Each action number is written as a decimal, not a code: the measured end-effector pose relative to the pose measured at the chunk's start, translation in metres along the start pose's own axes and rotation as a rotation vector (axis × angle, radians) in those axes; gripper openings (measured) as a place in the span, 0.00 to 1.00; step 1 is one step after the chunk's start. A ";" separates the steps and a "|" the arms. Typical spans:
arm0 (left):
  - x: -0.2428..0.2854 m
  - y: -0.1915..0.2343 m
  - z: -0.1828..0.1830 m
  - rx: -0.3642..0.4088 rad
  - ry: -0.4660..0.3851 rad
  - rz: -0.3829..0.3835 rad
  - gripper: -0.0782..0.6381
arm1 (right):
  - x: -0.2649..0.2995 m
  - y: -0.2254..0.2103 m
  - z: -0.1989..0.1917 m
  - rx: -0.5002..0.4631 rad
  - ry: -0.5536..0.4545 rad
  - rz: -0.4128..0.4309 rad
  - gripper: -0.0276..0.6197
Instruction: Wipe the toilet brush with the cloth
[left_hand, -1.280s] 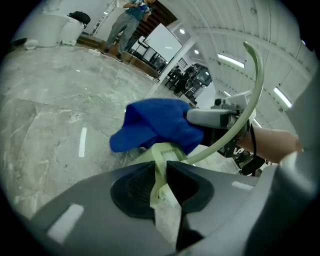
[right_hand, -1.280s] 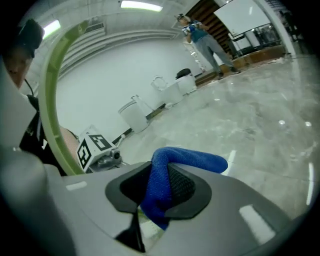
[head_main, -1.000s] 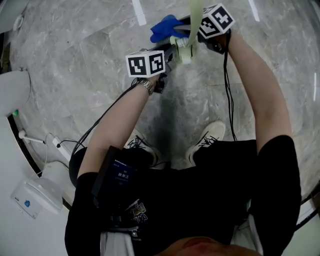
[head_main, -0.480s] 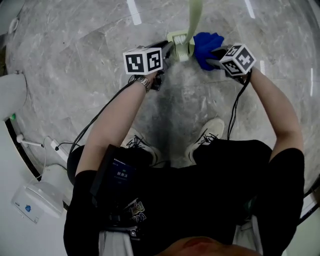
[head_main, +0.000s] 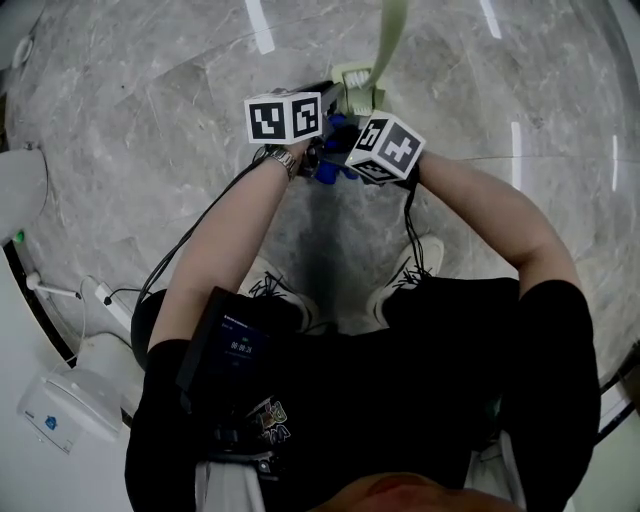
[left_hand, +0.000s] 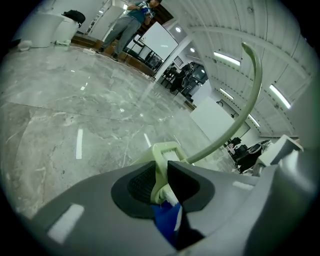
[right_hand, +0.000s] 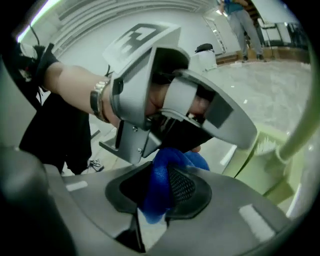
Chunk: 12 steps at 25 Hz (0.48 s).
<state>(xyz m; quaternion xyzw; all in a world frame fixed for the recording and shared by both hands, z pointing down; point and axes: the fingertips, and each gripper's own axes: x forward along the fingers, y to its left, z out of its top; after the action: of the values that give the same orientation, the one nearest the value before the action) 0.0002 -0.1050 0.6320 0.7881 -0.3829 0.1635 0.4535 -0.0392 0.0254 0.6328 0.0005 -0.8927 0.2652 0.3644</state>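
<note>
The pale green toilet brush (head_main: 357, 84) hangs head-down over the marble floor, its curved handle (left_hand: 248, 102) rising away. My left gripper (left_hand: 162, 182) is shut on the brush just below the head; its jaws have just eased open slightly, with the brush still pinched between the pads. My right gripper (right_hand: 162, 192) is shut on the blue cloth (right_hand: 161, 185). In the head view the cloth (head_main: 333, 162) sits tucked under the left gripper (head_main: 335, 102), just on my side of the brush head. The right gripper view shows the left gripper's body (right_hand: 170, 112) right ahead and the brush (right_hand: 277, 150) to its right.
A white toilet (head_main: 18, 185) stands at the left edge, with a white box (head_main: 58, 405) and cables (head_main: 110, 293) on the floor beside it. My shoes (head_main: 283, 290) are below the grippers. A person (left_hand: 131, 20) stands far across the room.
My right gripper has swung the blue cloth from behind the brush, round its right side, to the near side under the left gripper. The left gripper and brush have stayed put.
</note>
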 end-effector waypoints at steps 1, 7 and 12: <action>0.000 -0.001 0.000 0.004 0.004 -0.004 0.23 | 0.003 -0.001 0.002 -0.010 0.003 -0.024 0.19; 0.001 -0.001 0.000 -0.004 0.012 -0.028 0.23 | -0.026 -0.021 -0.038 0.071 0.041 -0.080 0.19; 0.001 0.000 0.000 0.003 0.010 -0.039 0.24 | -0.093 -0.080 -0.096 0.196 0.073 -0.251 0.19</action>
<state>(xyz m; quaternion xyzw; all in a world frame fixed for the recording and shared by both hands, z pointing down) 0.0007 -0.1059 0.6324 0.7953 -0.3648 0.1593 0.4572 0.1070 -0.0157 0.6673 0.1380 -0.8417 0.3030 0.4251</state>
